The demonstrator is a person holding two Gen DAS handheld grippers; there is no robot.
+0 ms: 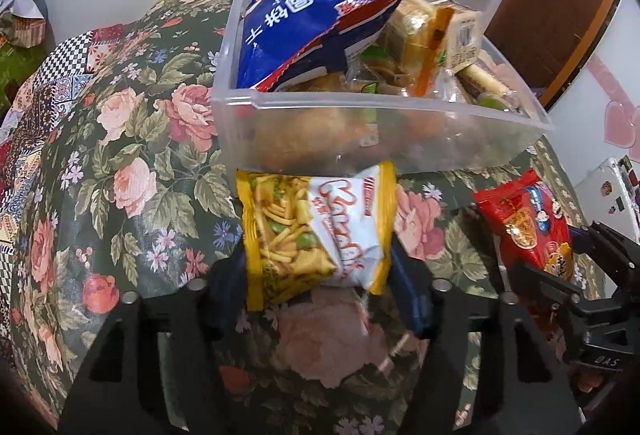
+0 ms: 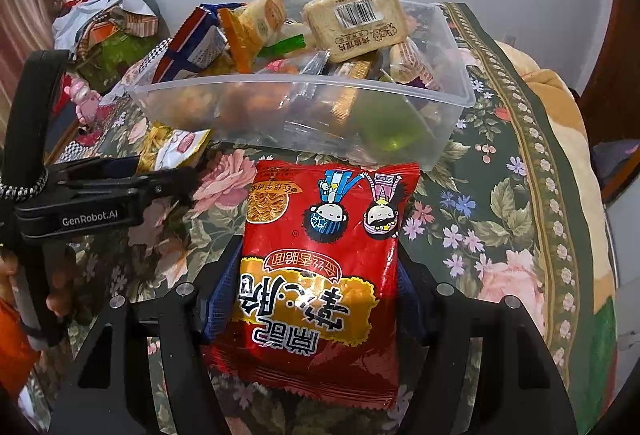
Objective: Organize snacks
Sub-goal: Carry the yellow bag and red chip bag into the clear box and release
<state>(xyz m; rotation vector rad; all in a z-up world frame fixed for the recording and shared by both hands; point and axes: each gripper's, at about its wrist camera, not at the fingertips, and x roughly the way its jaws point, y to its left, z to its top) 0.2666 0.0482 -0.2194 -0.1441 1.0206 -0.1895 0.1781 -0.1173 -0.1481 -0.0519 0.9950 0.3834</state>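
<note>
Right wrist | tongs (image 2: 316, 299) grip red packet (image 2: 320, 267) | long axis toward bin (image 2: 304, 107)

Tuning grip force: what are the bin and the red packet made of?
Bin: looks like frosted translucent rigid plastic; its contents show blurred through the wall. Red packet: seemingly glossy printed plastic film, with glare, wrinkles and a serrated seam, clamped in the right tongs.

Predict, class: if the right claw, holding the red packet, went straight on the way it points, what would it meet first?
Most likely the near wall of the clear plastic bin, which stands directly ahead of the red noodle packet in the right claw; depth is hard to judge.
</note>
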